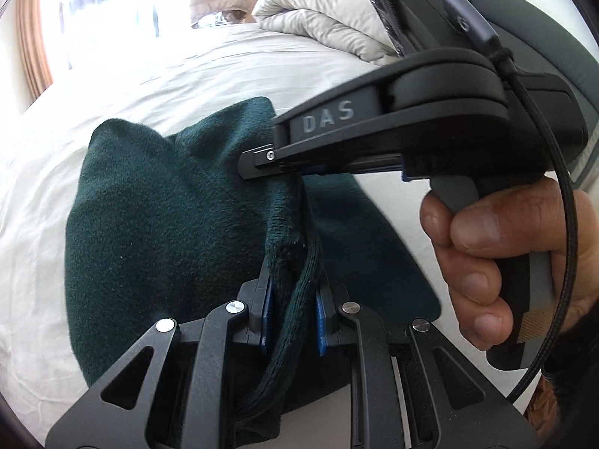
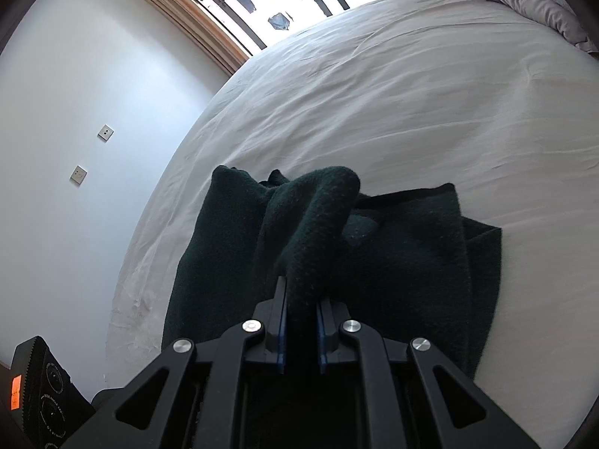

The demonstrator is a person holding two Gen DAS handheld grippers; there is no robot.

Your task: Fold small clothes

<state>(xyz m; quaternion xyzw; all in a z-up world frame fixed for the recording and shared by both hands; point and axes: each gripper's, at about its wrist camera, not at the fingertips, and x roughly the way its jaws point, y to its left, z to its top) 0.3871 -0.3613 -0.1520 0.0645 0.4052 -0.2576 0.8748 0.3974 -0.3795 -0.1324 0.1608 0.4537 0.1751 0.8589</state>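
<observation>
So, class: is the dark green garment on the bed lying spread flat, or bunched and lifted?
Bunched and lifted. The dark green garment has edges pinched in both claws, and folds rise off the white sheet.

The letters "DAS" are printed in pale grey capitals on the black upper arm of the right claw, as seen from the left wrist view. In the right wrist view, small white lettering is set around round dials on a black device at the lower left corner, but it is too small to be read. An orange sticker is fixed to that device; nothing legible is shown on it.
</observation>
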